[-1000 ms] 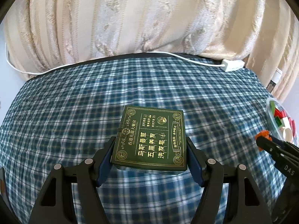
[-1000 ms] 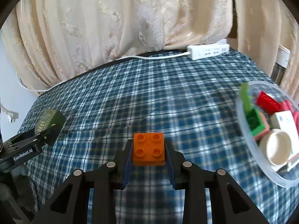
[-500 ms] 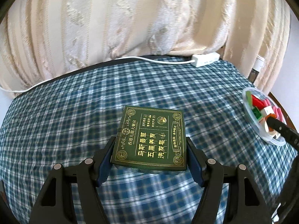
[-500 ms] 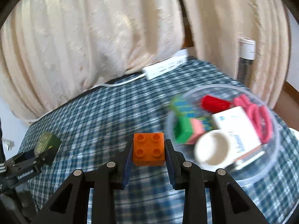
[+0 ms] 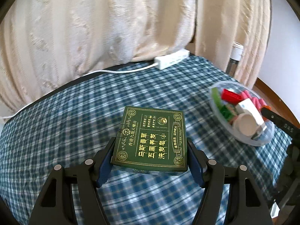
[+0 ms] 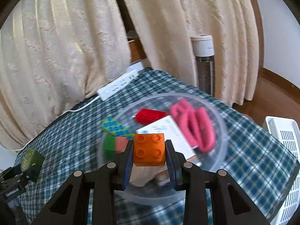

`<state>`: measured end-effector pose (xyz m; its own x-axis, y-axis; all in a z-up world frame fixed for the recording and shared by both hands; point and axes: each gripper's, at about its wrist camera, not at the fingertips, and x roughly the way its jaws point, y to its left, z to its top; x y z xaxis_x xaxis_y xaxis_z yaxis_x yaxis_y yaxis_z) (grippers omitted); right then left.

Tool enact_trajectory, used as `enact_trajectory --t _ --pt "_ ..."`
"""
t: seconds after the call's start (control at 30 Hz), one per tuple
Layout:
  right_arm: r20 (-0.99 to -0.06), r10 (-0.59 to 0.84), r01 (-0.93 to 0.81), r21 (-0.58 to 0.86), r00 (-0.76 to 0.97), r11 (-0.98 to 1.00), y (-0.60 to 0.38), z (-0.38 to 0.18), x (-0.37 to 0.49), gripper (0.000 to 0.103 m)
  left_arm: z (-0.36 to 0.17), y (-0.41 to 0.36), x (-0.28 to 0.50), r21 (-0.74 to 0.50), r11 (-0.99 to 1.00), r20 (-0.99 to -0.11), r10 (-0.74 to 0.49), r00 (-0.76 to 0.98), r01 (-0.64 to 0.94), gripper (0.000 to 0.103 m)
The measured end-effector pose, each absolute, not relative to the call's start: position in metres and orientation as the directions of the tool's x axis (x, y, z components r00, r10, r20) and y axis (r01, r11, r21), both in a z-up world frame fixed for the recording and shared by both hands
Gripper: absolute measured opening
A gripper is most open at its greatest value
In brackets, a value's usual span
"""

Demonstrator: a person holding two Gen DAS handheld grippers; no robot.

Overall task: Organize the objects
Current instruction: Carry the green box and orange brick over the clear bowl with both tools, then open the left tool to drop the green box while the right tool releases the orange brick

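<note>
My left gripper (image 5: 150, 155) is shut on a flat dark green box with gold lettering (image 5: 152, 136) and holds it above the checked tablecloth. My right gripper (image 6: 149, 152) is shut on an orange toy brick (image 6: 149, 150) and holds it over the near part of a clear plastic bowl (image 6: 223, 123). The bowl holds a red brick (image 6: 150, 115), a white box (image 6: 168, 131), pink items (image 6: 196, 127) and green pieces. The bowl (image 5: 262, 140) also shows at the right of the left wrist view. The left gripper with its green box (image 6: 31, 158) shows at the far left of the right wrist view.
A white power strip (image 6: 120, 83) with its cord lies at the table's far edge under cream curtains. A bottle with a white cap (image 6: 204, 63) stands behind the table. A white slatted basket (image 6: 286, 150) is at the right edge. The table (image 5: 75, 112) has a blue checked cloth.
Both grippers have swung right. The right gripper carried the orange brick from over the cloth to above the bowl. The bowl came nearer in the left wrist view.
</note>
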<state>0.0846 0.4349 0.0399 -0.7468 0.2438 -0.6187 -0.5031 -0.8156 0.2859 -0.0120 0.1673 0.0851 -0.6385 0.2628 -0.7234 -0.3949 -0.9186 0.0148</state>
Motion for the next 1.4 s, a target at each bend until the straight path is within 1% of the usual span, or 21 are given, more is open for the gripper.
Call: enact_trajectory --t 0.17,0.53,1.07,1.4 --pt "-0.626 0.243 -0.515 0.299 -0.741 -0.803 0.453 0.031 0.088 0.034 0.089 0.199 -0.01 -0.003 -0.891 -0.729 0.312 -0.609 -0.454 0.07" --pt "-0.614 0.208 -0.491 0.336 -0.761 -0.804 0.468 0.025 0.093 0.034 0.099 0.272 -0.017 0.012 -0.833 -0.717 0.378 -0.585 -0.553 0.07" --pt "-0.613 0.148 -0.443 0.365 -0.777 -0.819 0.48 0.018 0.086 0.034 0.088 0.355 -0.052 0.016 -0.785 -0.734 0.411 -0.54 -0.619 0.07" --pt "-0.618 0.134 -0.437 0.369 -0.774 -0.82 0.481 0.015 0.08 0.034 0.069 0.377 -0.072 0.033 -0.773 -0.752 0.399 -0.525 -0.634 0.07"
